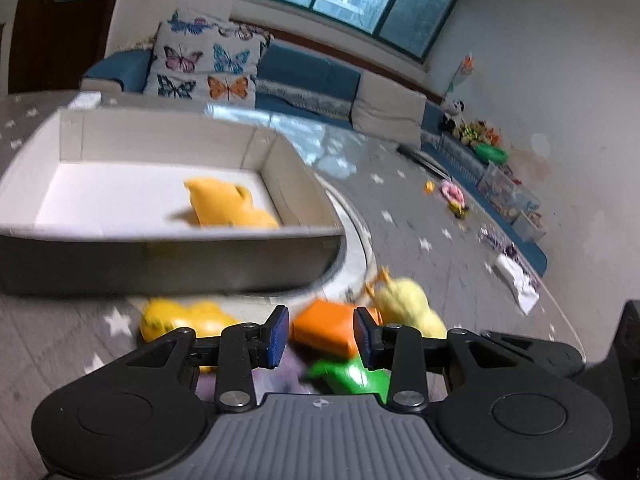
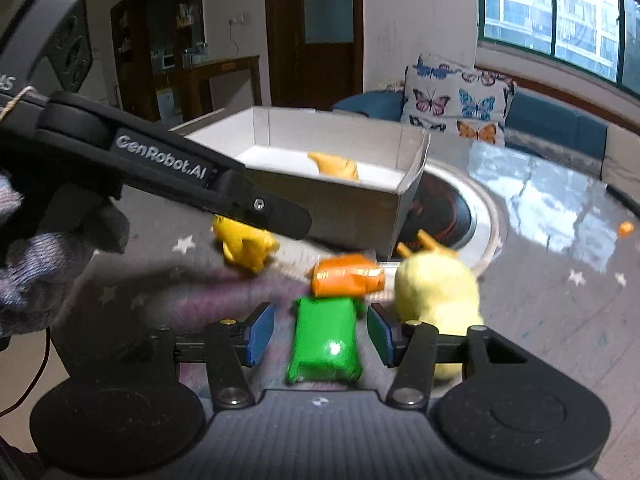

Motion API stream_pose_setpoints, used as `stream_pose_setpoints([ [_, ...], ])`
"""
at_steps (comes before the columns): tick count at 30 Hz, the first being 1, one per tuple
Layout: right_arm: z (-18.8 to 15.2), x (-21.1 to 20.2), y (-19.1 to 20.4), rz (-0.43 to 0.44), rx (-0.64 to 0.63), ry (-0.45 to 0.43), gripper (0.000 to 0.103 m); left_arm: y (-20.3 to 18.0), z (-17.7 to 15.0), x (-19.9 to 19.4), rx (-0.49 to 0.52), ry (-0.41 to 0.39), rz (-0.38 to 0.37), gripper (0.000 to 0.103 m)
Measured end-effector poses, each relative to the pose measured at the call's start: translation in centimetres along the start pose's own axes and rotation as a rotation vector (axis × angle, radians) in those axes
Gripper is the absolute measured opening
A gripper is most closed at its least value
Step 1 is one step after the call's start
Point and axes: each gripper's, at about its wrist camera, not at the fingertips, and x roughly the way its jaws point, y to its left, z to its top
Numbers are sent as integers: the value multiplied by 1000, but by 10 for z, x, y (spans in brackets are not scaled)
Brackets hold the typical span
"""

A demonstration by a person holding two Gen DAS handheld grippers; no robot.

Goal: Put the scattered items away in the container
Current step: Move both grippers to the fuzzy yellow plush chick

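A white cardboard box point(image 1: 168, 236) point(image 2: 348, 204) stands on the floor with a yellow-orange toy point(image 1: 228, 204) point(image 2: 334, 166) inside. In front of it lie a yellow toy point(image 1: 180, 318) point(image 2: 246, 242), an orange packet point(image 1: 330, 328) point(image 2: 346, 278), a green packet point(image 1: 348, 376) point(image 2: 324, 346) and a pale yellow plush duck point(image 1: 408, 306) point(image 2: 438, 292). My left gripper point(image 1: 321, 336) is open, its jaws on either side of the orange packet, above it. My right gripper point(image 2: 320, 334) is open, its jaws on either side of the green packet. The left gripper's body point(image 2: 160, 164) crosses the right wrist view.
The floor is a grey star-patterned mat point(image 1: 404, 216). A round grey device point(image 2: 460, 216) lies partly under the box's right end. A blue sofa with a butterfly cushion point(image 1: 208, 64) stands behind. More toys point(image 1: 454, 196) are scattered along the far wall.
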Motion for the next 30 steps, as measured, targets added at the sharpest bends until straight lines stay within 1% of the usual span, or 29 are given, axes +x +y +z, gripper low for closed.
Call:
stream_pose_setpoints([
  [6, -8, 5, 1, 10, 1, 28, 52, 2, -13, 11, -23, 51, -5, 38],
  [15, -18, 9, 5, 30, -11, 62, 52, -1, -19, 17, -20, 85, -27, 38],
  [20, -17, 11, 2, 8, 14, 54, 52, 0, -19, 19, -25, 93, -24, 38],
  [27, -9, 14, -2, -21, 36, 21, 53, 2, -10, 19, -56, 75, -30, 38],
  [29, -7, 16, -2, -32, 35, 11, 56, 3, -8, 20, -61, 72, -29, 38],
  [30, -5, 17, -2, -39, 35, 6, 59, 3, -7, 20, -63, 72, -28, 38],
])
